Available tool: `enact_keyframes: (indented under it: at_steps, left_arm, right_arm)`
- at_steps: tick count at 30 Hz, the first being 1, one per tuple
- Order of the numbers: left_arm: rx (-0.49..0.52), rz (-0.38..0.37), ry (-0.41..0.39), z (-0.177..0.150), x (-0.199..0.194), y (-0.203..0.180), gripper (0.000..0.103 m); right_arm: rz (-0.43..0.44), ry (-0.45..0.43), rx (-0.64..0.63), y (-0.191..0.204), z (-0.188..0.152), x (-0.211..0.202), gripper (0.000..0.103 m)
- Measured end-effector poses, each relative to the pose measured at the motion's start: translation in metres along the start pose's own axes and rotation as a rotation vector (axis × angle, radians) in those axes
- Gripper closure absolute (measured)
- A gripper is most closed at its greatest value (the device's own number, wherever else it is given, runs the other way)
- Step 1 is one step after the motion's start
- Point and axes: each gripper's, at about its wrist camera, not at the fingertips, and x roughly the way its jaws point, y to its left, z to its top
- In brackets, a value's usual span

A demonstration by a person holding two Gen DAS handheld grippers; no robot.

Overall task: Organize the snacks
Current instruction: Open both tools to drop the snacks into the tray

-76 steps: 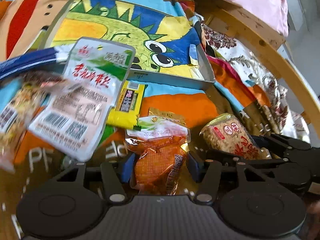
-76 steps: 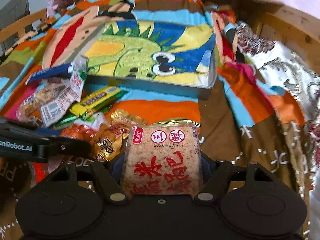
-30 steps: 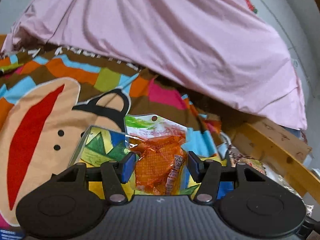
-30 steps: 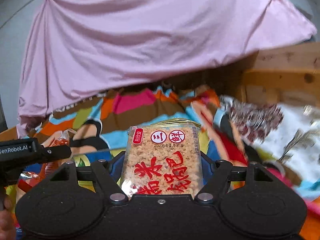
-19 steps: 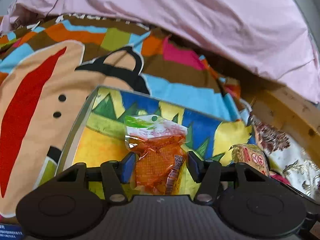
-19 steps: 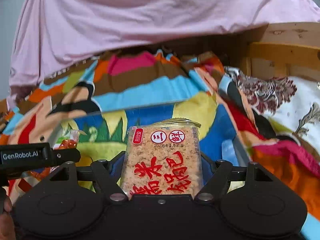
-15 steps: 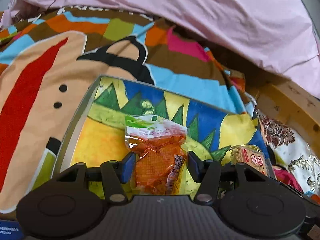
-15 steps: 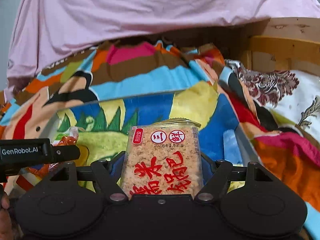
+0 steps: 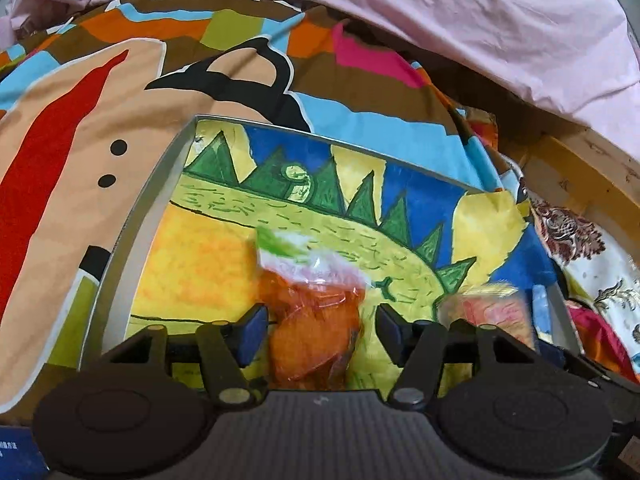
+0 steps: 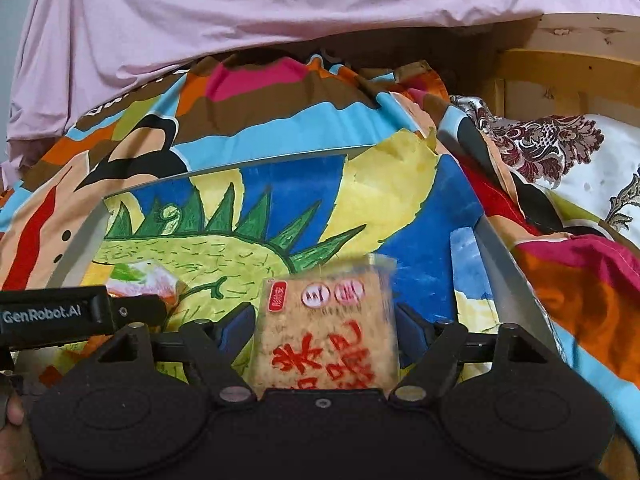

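A grey metal tray (image 9: 132, 240) lined with a dinosaur drawing lies on a colourful bedspread. My left gripper (image 9: 322, 328) hangs low over the tray's near part, its jaws opening. The orange snack packet (image 9: 316, 320) sits blurred between the pads, with gaps on both sides. My right gripper (image 10: 324, 330) is over the tray's right half (image 10: 504, 268), jaws opening too. The rice-cracker packet (image 10: 326, 320) with red characters is blurred and tilted between its pads, loose. The right wrist view shows the left gripper (image 10: 80, 314) and orange packet (image 10: 140, 280) at its left.
A pink sheet (image 9: 440, 20) is draped behind the bedspread (image 9: 60, 140). A wooden bed frame (image 10: 568, 72) and a floral cloth (image 10: 560, 152) lie to the right. A blue pack's corner (image 9: 16, 456) shows at the bottom left.
Both grippers sank closer to the tray. Their jaws widened, and both packets, sharp and held before, now blur and slip between the pads.
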Motion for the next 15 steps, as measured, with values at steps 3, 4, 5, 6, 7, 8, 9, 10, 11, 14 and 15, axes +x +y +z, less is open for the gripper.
enact_keyframes:
  at_steps: [3, 4, 5, 6, 7, 8, 9, 10, 11, 14, 15]
  left_arm:
    - [-0.019, -0.013, -0.008, 0.003, -0.007, 0.0, 0.027]
    - [-0.02, -0.015, -0.013, 0.004, -0.009, 0.0, 0.024]
    - [-0.02, -0.016, -0.021, 0.006, -0.014, -0.001, 0.022]
    - [-0.02, -0.02, -0.033, 0.008, -0.019, -0.003, 0.02]
    - [-0.021, -0.026, -0.045, 0.009, -0.024, -0.004, 0.018]
    - [-0.021, -0.031, -0.06, 0.011, -0.031, -0.005, 0.017]
    - [-0.023, -0.034, -0.078, 0.013, -0.039, -0.006, 0.013]
    - [-0.023, -0.036, -0.097, 0.015, -0.047, -0.008, 0.01]
    - [-0.022, -0.039, -0.115, 0.016, -0.055, -0.009, 0.009]
    - [-0.011, -0.034, -0.2, 0.018, -0.086, -0.013, 0.001]
    - [-0.006, -0.026, -0.228, 0.018, -0.097, -0.014, 0.001]
  right_arm:
    - [0.001, -0.009, -0.013, 0.0, 0.003, -0.008, 0.018]
    - [0.001, -0.012, -0.016, 0.0, 0.005, -0.012, 0.017]
    - [0.001, -0.019, -0.017, 0.0, 0.007, -0.016, 0.016]
    - [0.002, -0.03, -0.016, 0.0, 0.009, -0.022, 0.014]
    - [0.003, -0.042, -0.015, -0.001, 0.012, -0.027, 0.013]
    - [0.003, -0.055, -0.017, -0.001, 0.015, -0.033, 0.01]
    - [0.002, -0.072, -0.018, -0.001, 0.018, -0.04, 0.007]
    - [0.003, -0.089, -0.018, -0.001, 0.02, -0.047, 0.006]
    - [0.006, -0.107, -0.018, -0.001, 0.023, -0.055, 0.005]
    - [0.015, -0.163, -0.027, -0.001, 0.03, -0.081, 0.001]
    - [0.018, -0.189, -0.032, -0.001, 0.031, -0.092, 0.001]
